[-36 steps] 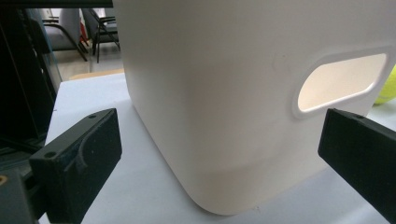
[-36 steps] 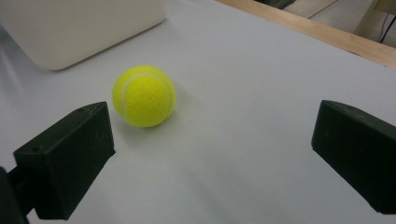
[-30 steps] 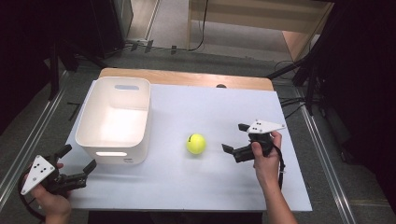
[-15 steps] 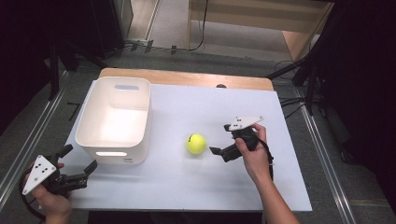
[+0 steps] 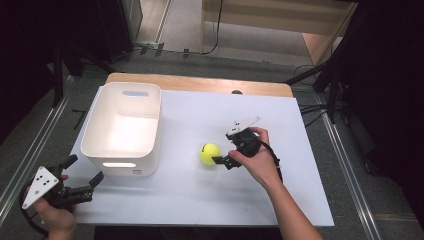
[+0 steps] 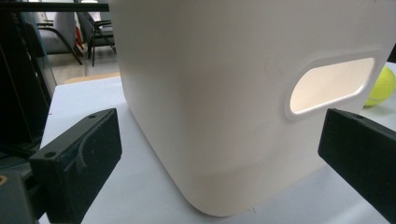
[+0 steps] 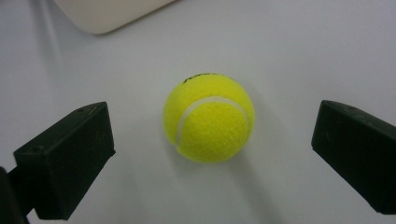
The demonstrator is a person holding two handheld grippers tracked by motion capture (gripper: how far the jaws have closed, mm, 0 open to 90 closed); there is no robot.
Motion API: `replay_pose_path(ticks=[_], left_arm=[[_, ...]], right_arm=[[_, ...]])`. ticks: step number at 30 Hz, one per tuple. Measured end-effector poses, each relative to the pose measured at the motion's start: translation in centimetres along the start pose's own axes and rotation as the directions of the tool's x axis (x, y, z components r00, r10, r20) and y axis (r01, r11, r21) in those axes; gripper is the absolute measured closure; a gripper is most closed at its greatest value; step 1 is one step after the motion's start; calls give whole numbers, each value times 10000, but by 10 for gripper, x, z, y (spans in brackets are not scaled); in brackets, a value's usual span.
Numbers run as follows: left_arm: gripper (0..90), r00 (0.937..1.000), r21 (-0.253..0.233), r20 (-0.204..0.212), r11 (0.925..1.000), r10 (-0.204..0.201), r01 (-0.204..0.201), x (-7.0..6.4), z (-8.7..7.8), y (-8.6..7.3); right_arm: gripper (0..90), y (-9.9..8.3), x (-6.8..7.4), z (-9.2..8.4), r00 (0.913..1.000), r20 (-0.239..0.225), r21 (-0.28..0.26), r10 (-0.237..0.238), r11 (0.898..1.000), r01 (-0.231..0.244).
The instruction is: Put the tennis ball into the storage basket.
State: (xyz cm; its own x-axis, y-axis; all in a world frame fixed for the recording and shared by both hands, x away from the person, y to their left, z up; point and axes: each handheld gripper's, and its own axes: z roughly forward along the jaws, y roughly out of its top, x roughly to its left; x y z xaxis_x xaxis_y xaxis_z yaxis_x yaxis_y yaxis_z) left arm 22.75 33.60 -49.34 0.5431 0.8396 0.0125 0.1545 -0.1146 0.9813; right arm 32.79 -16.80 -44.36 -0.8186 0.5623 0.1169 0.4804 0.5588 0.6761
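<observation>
A yellow tennis ball [image 5: 210,153] lies on the white table [image 5: 200,200], right of a white plastic bin [image 5: 122,131]. My right gripper [image 5: 221,155] is open just right of the ball; in the right gripper view the ball [image 7: 208,122] sits on the table ahead of the gripper [image 7: 224,149], between the lines of its spread jaws and untouched. My left gripper [image 5: 82,175] is open near the table's front left corner, pointing at the bin's near wall [image 6: 224,102]. In the left gripper view, the gripper [image 6: 229,158] holds nothing and the ball [image 6: 384,86] peeks past the bin's right side.
A wooden board edge [image 5: 200,84] runs along the table's far side. Metal rails [image 5: 30,150] flank the table on the floor. The bin has a handle slot [image 6: 331,85] in its near wall and looks empty from above.
My right gripper has moved left across the table toward the ball, closing from a clear gap to right beside it. The left gripper has barely shifted. The ball has stayed put.
</observation>
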Motion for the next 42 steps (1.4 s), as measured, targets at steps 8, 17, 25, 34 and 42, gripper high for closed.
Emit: replay_pose_path(ticks=[8,17,25,34,42], left_arm=[[0,10000,9,21,10000,57,-57,0,0,0],[0,10000,-4,56,10000,59,-59,0,0,0],[0,10000,-29,73,10000,26,-25,-1,0,0],[0,10000,-23,76,10000,19,-18,0,0,0],[0,10000,-50,97,10000,11,-10,0,-1,0]], right_arm=[[0,8,4,12,9973,300,946,-676,9934,644],[36,14,5,29,9948,185,1672,-1003,9812,959],[50,23,9,44,9912,505,2376,-1225,9654,1072],[128,23,10,61,9885,400,2936,-1460,9473,1280],[234,24,8,64,9892,377,3084,-1417,9432,1234]])
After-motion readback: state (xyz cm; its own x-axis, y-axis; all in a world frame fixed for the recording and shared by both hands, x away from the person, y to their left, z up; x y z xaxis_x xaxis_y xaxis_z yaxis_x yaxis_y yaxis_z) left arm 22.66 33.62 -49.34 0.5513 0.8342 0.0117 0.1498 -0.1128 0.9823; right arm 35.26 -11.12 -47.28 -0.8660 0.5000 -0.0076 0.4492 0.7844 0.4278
